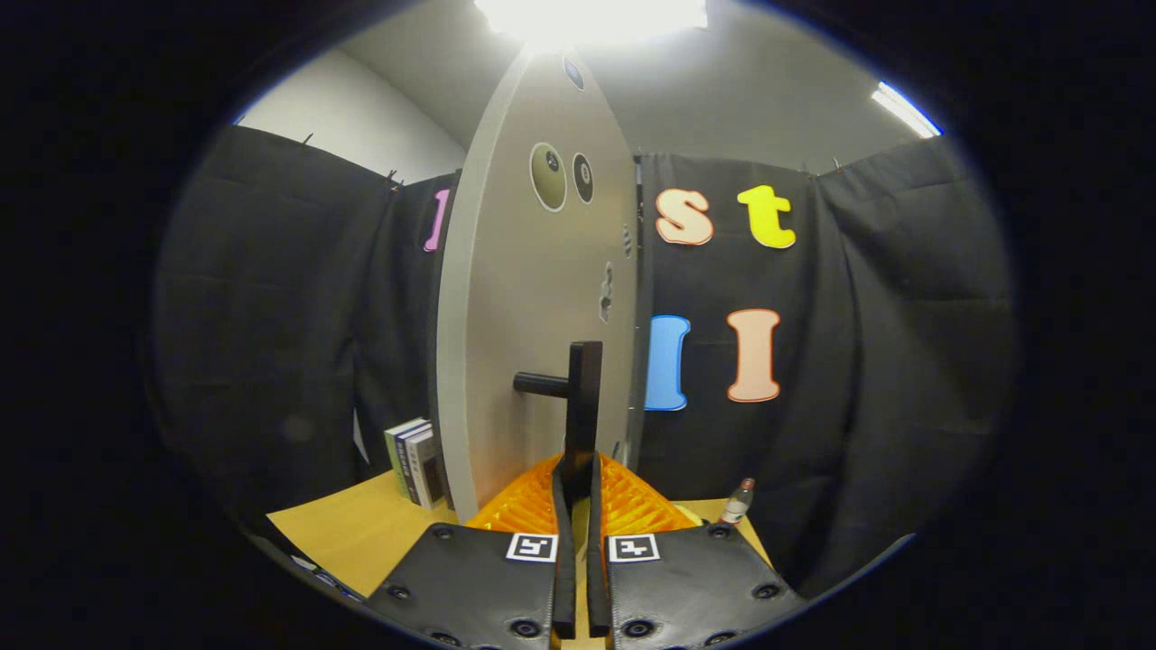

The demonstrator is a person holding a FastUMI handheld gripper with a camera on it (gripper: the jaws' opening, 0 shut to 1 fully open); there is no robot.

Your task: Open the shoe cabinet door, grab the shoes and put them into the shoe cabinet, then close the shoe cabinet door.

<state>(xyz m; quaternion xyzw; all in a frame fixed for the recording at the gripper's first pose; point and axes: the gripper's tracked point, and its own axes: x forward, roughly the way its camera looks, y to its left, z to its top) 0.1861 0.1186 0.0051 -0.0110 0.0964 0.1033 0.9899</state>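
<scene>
The shoe cabinet door [533,316] is a tall pale grey panel with a few round stickers. It stands just ahead of me, seen at a slant with its left edge towards me. A black bar handle [583,397] stands upright off the door on a short peg. My gripper [578,483] is shut on the lower end of this handle, with both fingers pressed against its sides.
A few upright books [417,460] stand on the wooden tabletop [352,533] to the left of the door. To the right of my fingers stands a small plastic bottle [739,501]. Black cloth walls close in the booth on both sides.
</scene>
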